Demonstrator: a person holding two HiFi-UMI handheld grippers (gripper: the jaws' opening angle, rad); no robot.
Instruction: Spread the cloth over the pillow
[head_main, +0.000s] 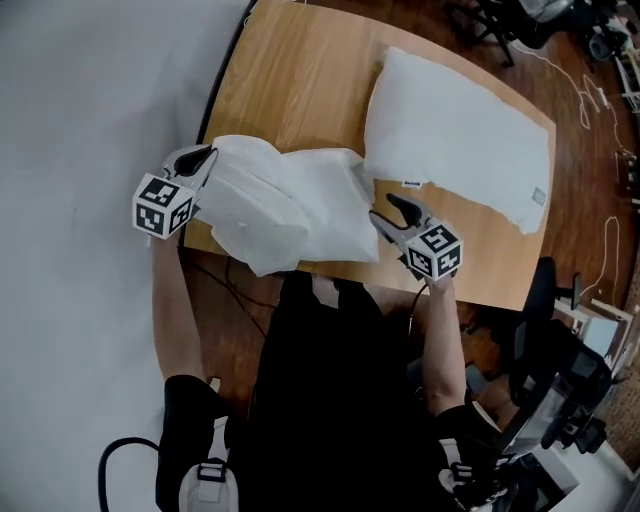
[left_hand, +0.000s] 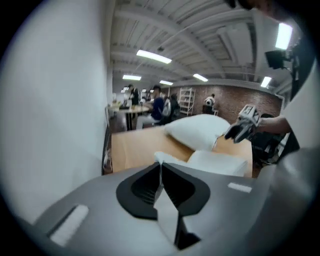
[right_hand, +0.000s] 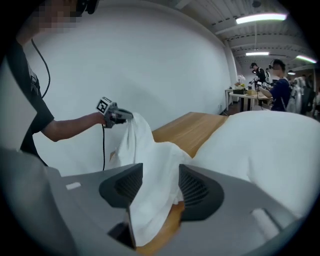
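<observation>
The left tongs (head_main: 203, 158) pinch a corner of the white cloth (head_main: 290, 200), heaped on the wooden surface (head_main: 290, 90) beside the pillow (head_main: 460, 140), while the right tongs (head_main: 385, 208) gape loosely around its other edge, apparently so both ends can be lifted.

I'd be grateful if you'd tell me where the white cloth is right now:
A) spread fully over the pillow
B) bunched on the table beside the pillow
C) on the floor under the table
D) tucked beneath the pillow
B: the cloth lies crumpled on the table next to the pillow, whose top is bare. The left gripper pinches one end of it.
</observation>
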